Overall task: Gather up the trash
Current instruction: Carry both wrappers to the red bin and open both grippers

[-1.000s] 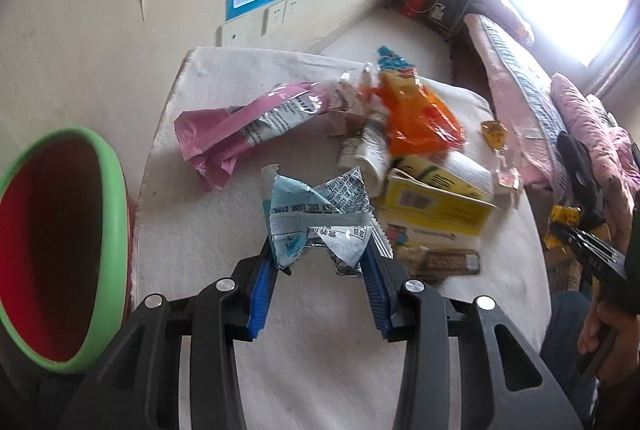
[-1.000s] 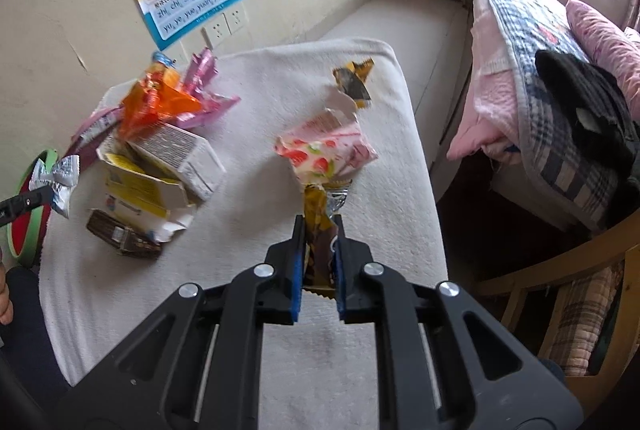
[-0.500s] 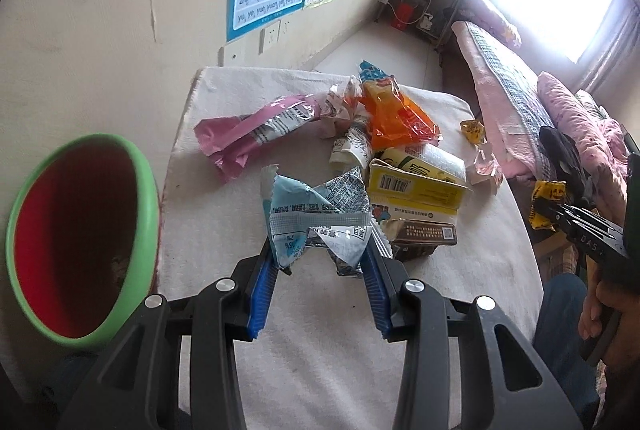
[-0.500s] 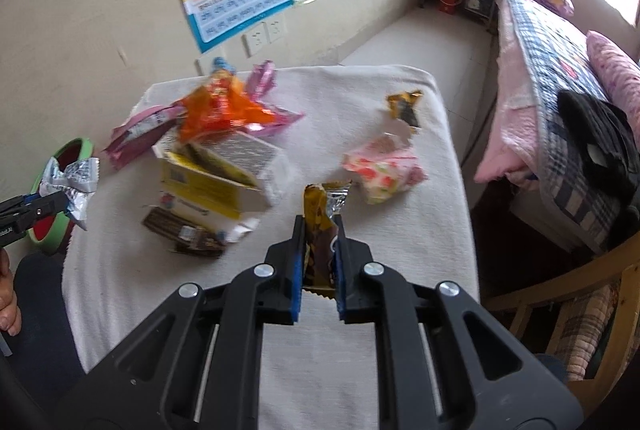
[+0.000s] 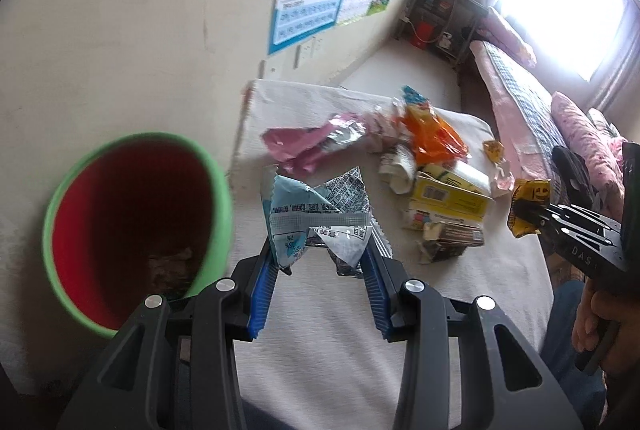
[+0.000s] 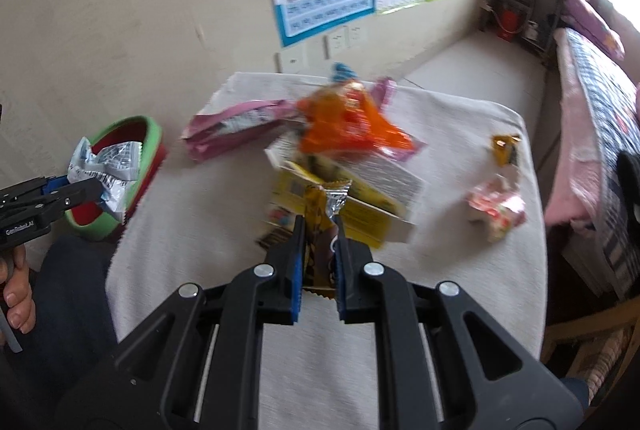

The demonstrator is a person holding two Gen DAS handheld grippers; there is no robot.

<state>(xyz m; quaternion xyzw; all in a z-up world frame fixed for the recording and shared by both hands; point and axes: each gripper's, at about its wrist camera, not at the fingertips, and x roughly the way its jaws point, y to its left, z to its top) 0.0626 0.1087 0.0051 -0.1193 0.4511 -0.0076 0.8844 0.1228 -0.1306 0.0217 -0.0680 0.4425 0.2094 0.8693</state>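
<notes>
My left gripper (image 5: 318, 262) is shut on a crumpled blue and silver wrapper (image 5: 316, 213), held above the table's left part, close to a bin (image 5: 136, 226) with a green rim and red inside. In the right wrist view the same wrapper (image 6: 106, 169) hangs in front of that bin (image 6: 150, 145). My right gripper (image 6: 318, 242) is shut on a yellow and brown candy wrapper (image 6: 320, 226) over the white cloth-covered table (image 6: 208, 213). That candy wrapper (image 5: 528, 205) shows at the right in the left wrist view.
Left on the table are a pink wrapper (image 6: 236, 123), an orange bag (image 6: 352, 125), a yellow carton (image 6: 360, 205), a pink-red packet (image 6: 496, 209) and a small gold wrapper (image 6: 505, 147). A bed (image 6: 592, 133) stands to the right. A hand (image 6: 18, 294) holds the left tool.
Both grippers have drawn left toward the bin, each carrying its wrapper. The bin now looms larger in the left wrist view, and the right gripper has left the pink-red packet behind.
</notes>
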